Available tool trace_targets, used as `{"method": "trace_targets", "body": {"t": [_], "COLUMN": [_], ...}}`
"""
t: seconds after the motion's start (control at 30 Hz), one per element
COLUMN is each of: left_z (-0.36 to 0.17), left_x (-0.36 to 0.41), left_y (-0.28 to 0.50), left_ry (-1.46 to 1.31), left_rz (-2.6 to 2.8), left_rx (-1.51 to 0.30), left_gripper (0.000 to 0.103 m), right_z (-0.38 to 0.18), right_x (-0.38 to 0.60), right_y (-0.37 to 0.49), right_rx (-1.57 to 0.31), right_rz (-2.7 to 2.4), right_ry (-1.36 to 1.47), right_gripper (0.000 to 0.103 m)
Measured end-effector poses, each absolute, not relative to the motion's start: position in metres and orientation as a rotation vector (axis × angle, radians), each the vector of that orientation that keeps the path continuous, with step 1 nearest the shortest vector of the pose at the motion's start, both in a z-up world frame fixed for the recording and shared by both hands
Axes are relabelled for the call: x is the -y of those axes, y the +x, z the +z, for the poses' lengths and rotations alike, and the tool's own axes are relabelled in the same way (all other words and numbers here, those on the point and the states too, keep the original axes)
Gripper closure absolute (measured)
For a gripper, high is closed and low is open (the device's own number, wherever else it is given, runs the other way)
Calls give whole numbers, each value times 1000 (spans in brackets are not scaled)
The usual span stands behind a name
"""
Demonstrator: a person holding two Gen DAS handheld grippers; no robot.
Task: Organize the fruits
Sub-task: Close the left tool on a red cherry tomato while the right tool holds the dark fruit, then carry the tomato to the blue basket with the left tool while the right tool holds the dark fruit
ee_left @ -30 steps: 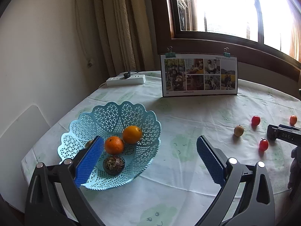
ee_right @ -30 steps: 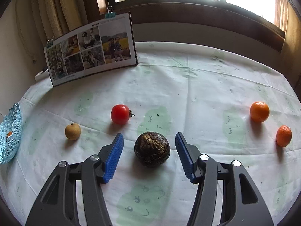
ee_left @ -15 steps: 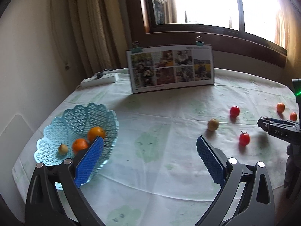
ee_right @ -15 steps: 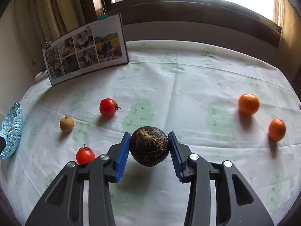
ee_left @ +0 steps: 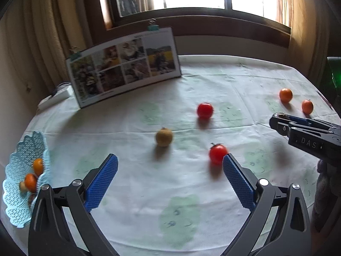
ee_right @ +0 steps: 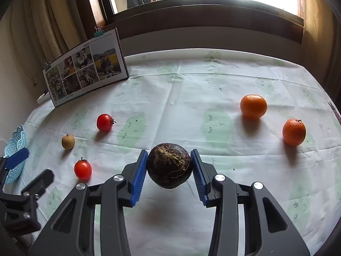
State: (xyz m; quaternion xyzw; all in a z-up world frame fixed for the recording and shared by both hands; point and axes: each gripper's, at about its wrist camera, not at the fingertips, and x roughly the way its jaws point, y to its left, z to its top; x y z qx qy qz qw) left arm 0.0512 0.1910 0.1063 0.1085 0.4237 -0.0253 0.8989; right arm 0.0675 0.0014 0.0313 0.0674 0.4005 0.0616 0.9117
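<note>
While the right gripper (ee_right: 169,170) clamps a dark wrinkled fruit (ee_right: 169,165) between both blue pads, the fruit hangs clear of the tablecloth (ee_right: 191,89) w/ its shadow on the cloth below. Pads press it on left & right sides, jaws narrowed to the fruit's width. Gripper points fwd over the table, roughly level; from the left wrist view it comes in from the right edge, seen side-on, w/ the person's hand (ee_left: 326,177) partly visible behind it.

Left gripper (ee_left: 170,175) is spread wide, nothing between its pads, held low over the near part of the table, aimed toward the middle. A red tomato (ee_left: 217,153) sits just beside its right pad tip; can't tell if touching. Small tan fruit (ee_left: 163,137) & a second tomato (ee_left: 204,110) lie farther out, apart from each other.

Two oranges (ee_right: 253,106) (ee_right: 294,131) rest on the cloth to the right, near each other, not touching. Blue lattice basket (ee_left: 19,160) is at the far left edge w/ orange fruit inside. Photo board (ee_right: 85,68) stands tilted at the back left.
</note>
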Motion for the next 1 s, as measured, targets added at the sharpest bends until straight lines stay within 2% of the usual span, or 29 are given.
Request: {"method": "trace_targets", "body": {"t": [0.17, 0.37, 0.53, 0.63, 1.0], "left_z": [95, 82, 66, 65, 102], "left_x": [-174, -159, -152, -153, -179], "left_y": [65, 77, 82, 81, 53], "left_ry": [203, 204, 210, 197, 179], "left_rz": [-111, -156, -176, -189, -121], "left_rx": [-946, -985, -1034, -1036, -916], "left_gripper": [15, 37, 66, 75, 75], "right_z": [31, 31, 30, 30, 37], "right_x": [0, 2, 2, 1, -3], "right_y": [68, 67, 68, 69, 63], "right_rx": [-828, -825, -827, -831, -809], "right_rz": [138, 145, 147, 147, 162], "right_ry": [150, 162, 163, 162, 164], "right_gripper": [61, 61, 61, 61, 61]}}
